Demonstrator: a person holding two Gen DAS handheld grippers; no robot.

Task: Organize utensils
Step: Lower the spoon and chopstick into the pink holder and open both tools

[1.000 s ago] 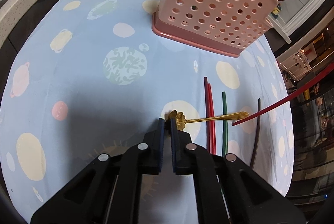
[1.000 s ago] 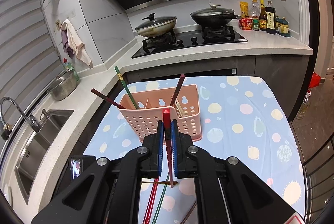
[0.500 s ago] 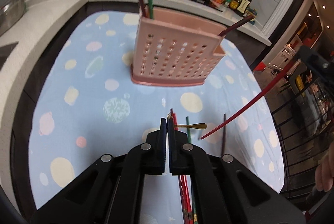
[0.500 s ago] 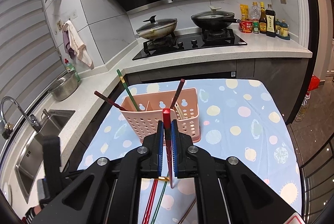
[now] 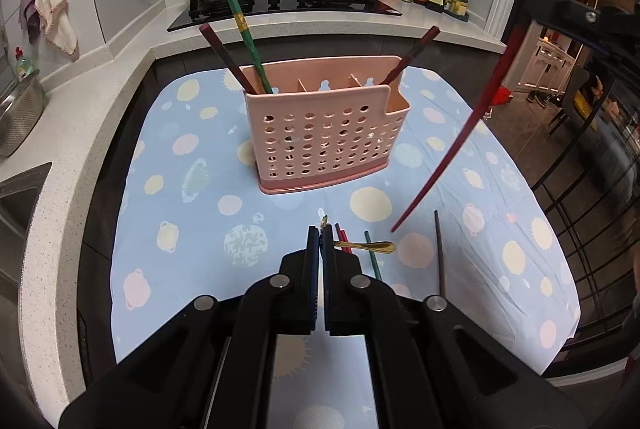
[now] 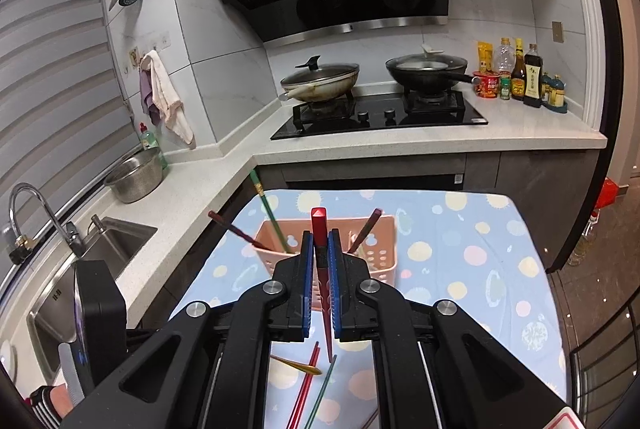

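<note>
Two grippers are shut, the left on a gold spoon, the right on a red chopstick, which should be kept upright over the basket.

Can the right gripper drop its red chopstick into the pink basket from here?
Probably yes. The right gripper is shut on the red chopstick, held clear above the cloth, and the pink basket stands open-topped ahead. The chopsticks already inside lean at its ends.

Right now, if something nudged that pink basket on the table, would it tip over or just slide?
The pink utensil basket probably slides: its base flares wider than its walls. Perforated plastic suggests it is light, so a high push might tip it. The chopsticks leaning out of it add little weight, and the tablecloth may bunch underneath.
</note>
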